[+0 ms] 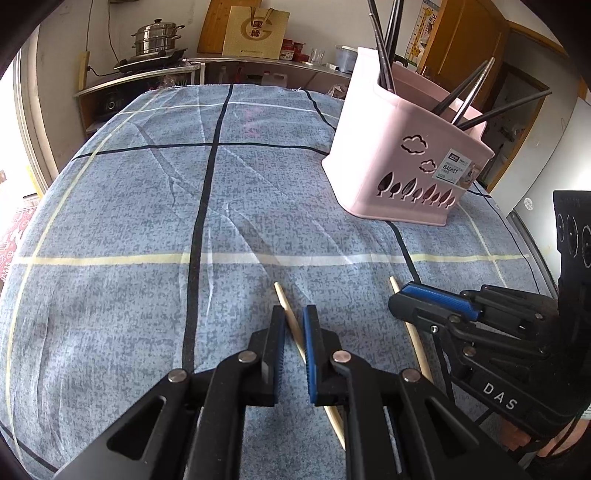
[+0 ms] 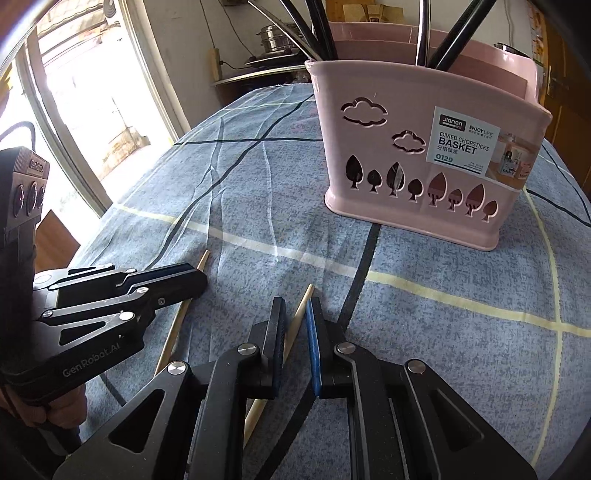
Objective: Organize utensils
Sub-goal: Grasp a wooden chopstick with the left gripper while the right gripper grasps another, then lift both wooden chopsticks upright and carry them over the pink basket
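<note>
A pink chopsticks basket (image 2: pixel 428 147) stood upright on the blue checked tablecloth (image 1: pixel 129 221), at about one o'clock from the left gripper (image 1: pixel 294 332) and twelve to one o'clock from the right gripper (image 2: pixel 295 325). Dark chopsticks (image 1: pixel 384 55) leaned in one compartment, and more dark sticks with a steel one (image 1: pixel 474 92) in another. Its wall carried cloud and tree cut-outs and a white label (image 2: pixel 463 142).

Two pale wooden chopsticks lay flat on the cloth, near each other and roughly parallel. The first chopstick (image 1: pixel 290 317) ran between the left gripper's jaws, which stood apart with a gap on either side; whether a pad touched it could not be told. The second chopstick (image 2: pixel 301 314) lay likewise between the right gripper's parted jaws, unclamped.

The two grippers sat just beside each other, the right one at three o'clock from the left. Well behind, at eleven o'clock, a steel steamer pot (image 1: pixel 157 37) stood on a counter beside a tan paper bag (image 1: pixel 255 33).
</note>
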`<state>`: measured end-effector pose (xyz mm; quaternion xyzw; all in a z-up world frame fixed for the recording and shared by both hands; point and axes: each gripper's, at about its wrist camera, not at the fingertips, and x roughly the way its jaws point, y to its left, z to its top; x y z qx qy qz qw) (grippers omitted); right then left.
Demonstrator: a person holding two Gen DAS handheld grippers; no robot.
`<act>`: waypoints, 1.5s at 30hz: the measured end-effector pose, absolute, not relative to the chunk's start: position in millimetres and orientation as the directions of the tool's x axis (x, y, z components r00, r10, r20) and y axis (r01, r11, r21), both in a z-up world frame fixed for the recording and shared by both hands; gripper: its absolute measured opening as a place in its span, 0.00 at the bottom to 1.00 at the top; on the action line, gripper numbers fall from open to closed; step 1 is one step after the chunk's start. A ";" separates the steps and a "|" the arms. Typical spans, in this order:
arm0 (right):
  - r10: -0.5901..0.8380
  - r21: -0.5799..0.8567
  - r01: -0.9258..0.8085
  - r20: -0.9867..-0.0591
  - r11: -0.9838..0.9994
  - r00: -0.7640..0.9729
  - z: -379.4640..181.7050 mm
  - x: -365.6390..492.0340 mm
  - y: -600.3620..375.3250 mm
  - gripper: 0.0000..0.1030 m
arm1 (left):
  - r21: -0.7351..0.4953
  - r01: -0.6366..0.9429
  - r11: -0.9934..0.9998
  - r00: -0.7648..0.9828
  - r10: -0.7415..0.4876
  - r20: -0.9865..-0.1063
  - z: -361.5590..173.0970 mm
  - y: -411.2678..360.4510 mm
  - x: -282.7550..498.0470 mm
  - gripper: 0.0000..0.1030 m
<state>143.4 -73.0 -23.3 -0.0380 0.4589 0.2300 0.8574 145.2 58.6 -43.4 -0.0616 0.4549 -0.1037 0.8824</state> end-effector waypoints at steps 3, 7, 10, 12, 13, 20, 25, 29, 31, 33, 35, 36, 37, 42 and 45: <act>0.328 0.103 -0.435 -0.812 0.895 0.483 -22.8 140.8 -68.0 0.09 | -0.178 0.136 0.975 0.563 -0.223 -0.796 -43.1 54.3 148.2 0.11; 0.335 0.113 -0.434 -0.811 0.894 0.479 -21.8 141.4 -71.8 0.07 | -0.138 0.146 0.980 0.568 -0.197 -0.799 -41.6 46.5 149.0 0.10; 0.361 0.140 -0.436 -0.801 0.889 0.478 -17.3 140.6 -75.5 0.05 | -0.147 0.139 0.979 0.564 -0.201 -0.801 -40.0 46.5 151.6 0.09; 0.372 0.146 -0.439 -0.789 0.886 0.489 -10.0 139.2 -81.5 0.05 | -0.162 0.136 0.977 0.564 -0.211 -0.798 -37.6 46.7 152.1 0.07; 0.382 0.153 -0.442 -0.781 0.884 0.494 -6.1 138.1 -84.2 0.05 | -0.169 0.133 0.977 0.568 -0.215 -0.794 -35.6 47.5 151.5 0.06; 0.433 0.176 -0.458 -0.716 0.871 0.548 29.6 132.3 -101.8 0.05 | -0.191 0.163 0.968 0.618 -0.251 -0.745 -4.3 45.4 144.1 0.06; 0.456 0.172 -0.469 -0.658 0.866 0.599 60.6 127.6 -113.0 0.05 | -0.198 0.191 0.961 0.669 -0.275 -0.691 29.2 46.4 138.0 0.06; 0.469 0.169 -0.473 -0.610 0.865 0.638 84.4 125.4 -125.0 0.05 | -0.197 0.208 0.958 0.707 -0.286 -0.647 53.9 49.2 133.7 0.06; 0.473 0.165 -0.475 -0.590 0.864 0.655 93.3 125.0 -126.8 0.05 | -0.194 0.215 0.957 0.722 -0.289 -0.629 64.0 50.2 132.6 0.06; 0.479 0.166 -0.477 -0.569 0.863 0.669 101.0 124.5 -129.2 0.05 | -0.193 0.221 0.956 0.735 -0.293 -0.611 73.3 52.0 132.6 0.06; 0.479 0.163 -0.475 -0.552 0.864 0.682 108.8 124.0 -132.4 0.05 | -0.193 0.225 0.955 0.747 -0.296 -0.595 80.9 53.2 132.9 0.06; 0.480 0.163 -0.475 -0.546 0.865 0.686 110.1 123.2 -132.0 0.05 | -0.194 0.228 0.954 0.751 -0.299 -0.588 84.4 52.8 132.7 0.06; 0.479 0.163 -0.473 -0.541 0.866 0.691 112.3 123.2 -133.2 0.05 | -0.195 0.230 0.953 0.754 -0.302 -0.584 87.2 52.6 132.8 0.06; 0.481 0.168 -0.468 -0.522 0.868 0.705 115.3 123.3 -138.0 0.05 | -0.194 0.238 0.952 0.762 -0.307 -0.570 96.8 50.0 133.6 0.06; 0.481 0.170 -0.465 -0.513 0.869 0.711 117.8 121.1 -141.7 0.05 | -0.194 0.244 0.950 0.761 -0.312 -0.569 99.7 47.8 133.1 0.06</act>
